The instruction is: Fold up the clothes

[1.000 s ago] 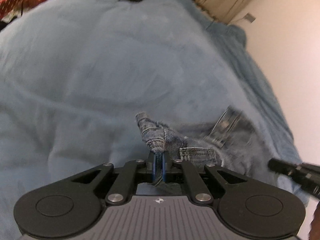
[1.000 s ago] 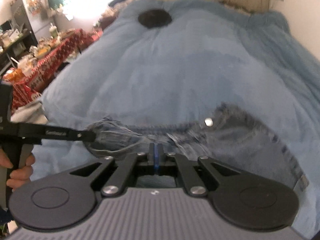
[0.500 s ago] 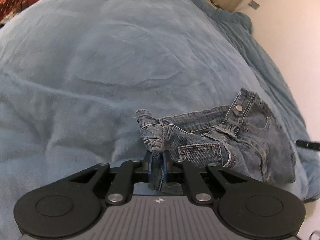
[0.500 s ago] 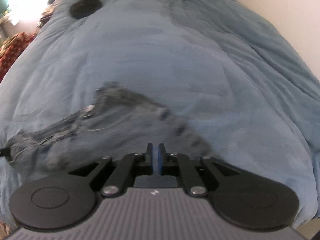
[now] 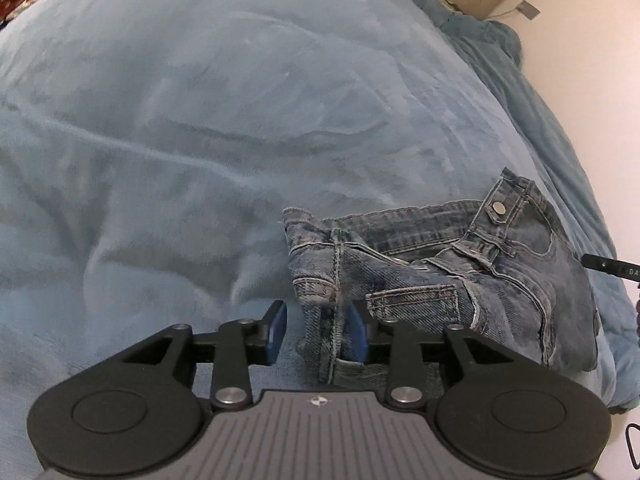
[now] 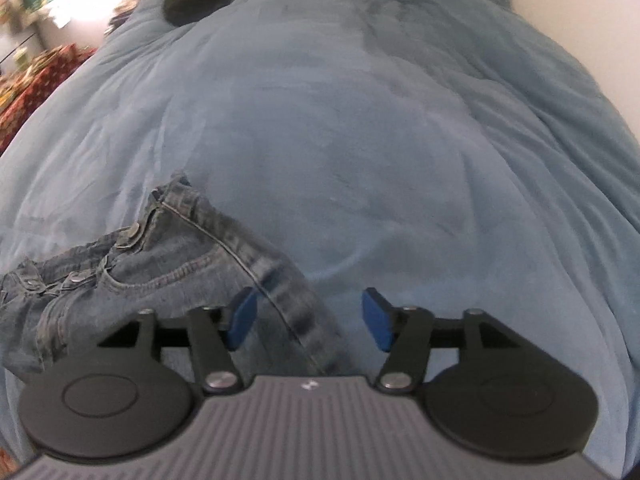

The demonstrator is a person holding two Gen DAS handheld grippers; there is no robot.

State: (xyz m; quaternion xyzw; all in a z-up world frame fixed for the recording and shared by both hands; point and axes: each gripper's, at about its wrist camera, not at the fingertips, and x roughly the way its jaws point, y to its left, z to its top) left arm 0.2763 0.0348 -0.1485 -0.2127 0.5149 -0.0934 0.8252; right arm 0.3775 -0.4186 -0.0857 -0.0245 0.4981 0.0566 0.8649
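the jeans point(image 5: 460, 276) lie bunched on the blue bedspread point(image 5: 200, 120). the left gripper point(image 5: 318, 330) has its blue pads spread, a denim fold standing between them. the right gripper point(image 6: 310, 320) is spread wide over a seam of the jeans. only the right wrist view shows a dark round object point(image 6: 196, 2) far up the bed; only the left shows the waist button point(image 5: 498, 207).

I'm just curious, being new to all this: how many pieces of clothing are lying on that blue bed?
1: a single pair of jeans, crumpled on the blue blanket near its close edge, between the two open tongs. More could lie outside these views.
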